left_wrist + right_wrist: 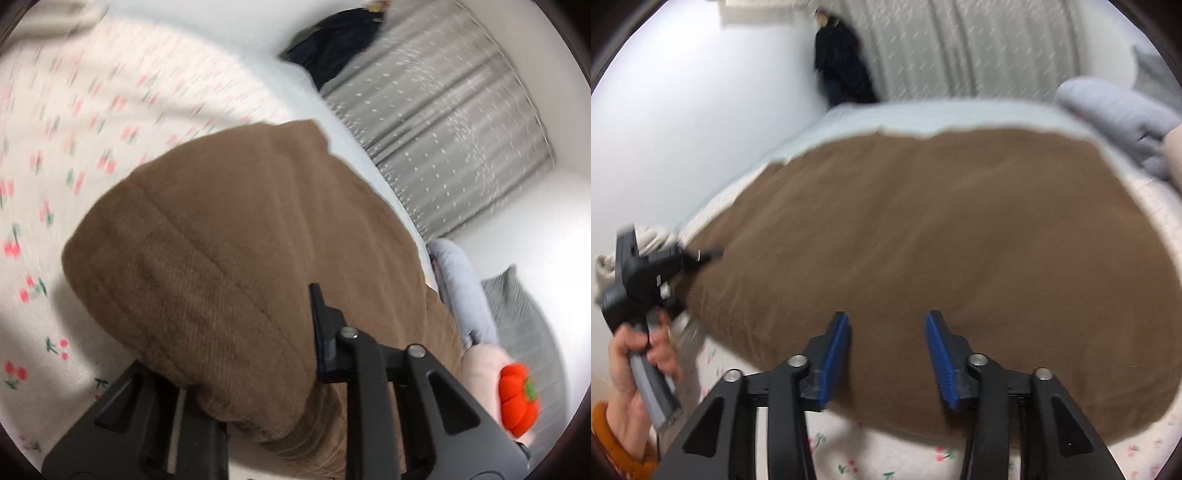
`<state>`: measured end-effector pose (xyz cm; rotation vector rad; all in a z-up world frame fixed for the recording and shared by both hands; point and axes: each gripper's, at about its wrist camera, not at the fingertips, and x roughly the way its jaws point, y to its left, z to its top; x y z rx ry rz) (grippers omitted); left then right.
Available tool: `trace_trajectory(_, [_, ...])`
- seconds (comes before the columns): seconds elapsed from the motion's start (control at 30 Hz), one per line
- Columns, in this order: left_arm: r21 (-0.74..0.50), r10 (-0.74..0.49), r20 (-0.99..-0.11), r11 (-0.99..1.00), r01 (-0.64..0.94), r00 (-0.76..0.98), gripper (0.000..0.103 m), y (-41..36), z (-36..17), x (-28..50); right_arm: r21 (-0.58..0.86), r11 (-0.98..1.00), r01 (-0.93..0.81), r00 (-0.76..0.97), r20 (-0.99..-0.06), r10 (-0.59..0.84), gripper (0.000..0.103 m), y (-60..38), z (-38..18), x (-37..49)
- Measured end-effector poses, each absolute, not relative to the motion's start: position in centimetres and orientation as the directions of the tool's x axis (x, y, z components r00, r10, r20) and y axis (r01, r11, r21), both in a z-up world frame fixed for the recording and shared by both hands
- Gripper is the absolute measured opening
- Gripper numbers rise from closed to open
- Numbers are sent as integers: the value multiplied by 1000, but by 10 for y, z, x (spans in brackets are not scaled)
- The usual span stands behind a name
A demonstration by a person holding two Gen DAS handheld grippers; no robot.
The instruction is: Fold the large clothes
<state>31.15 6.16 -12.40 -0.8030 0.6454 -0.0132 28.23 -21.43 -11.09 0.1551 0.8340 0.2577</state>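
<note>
On the cherry-print bed sheet [897,456], the brown corduroy garment [923,236] stretches sideways; left gripper [701,255] clenches its left end, right gripper [886,350] gapes above its near edge.

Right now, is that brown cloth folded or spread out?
Mostly spread: the brown garment lies flat across the bed; whether it is doubled over, cannot tell.

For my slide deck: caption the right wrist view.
Right claw, pads apart, over brown garment on cherry-print sheet; left claw at its far edge.
</note>
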Motion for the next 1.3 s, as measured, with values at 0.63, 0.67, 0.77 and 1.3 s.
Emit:
trace_trajectory(0.63, [-270, -273, -330, 945, 187, 904, 20, -51, 8, 296, 358, 919, -163, 602, -702, 380, 41, -224, -120, 285])
trace_trajectory(0.67, [-241, -292, -324, 945, 220, 900, 20, -61, 13, 297, 356, 920, -162, 603, -703, 378, 41, -224, -120, 285])
trace_trajectory(0.77, [-188, -341, -321, 937, 294, 883, 20, -82, 19, 292, 356, 921, -160, 604, -702, 377, 41, -220, -118, 286])
trace_trajectory(1.3, [-228, -626, -502, 761, 607, 597, 20, -153, -14, 321, 675, 738, -25, 581, -591, 560, 45, -290, -91, 280])
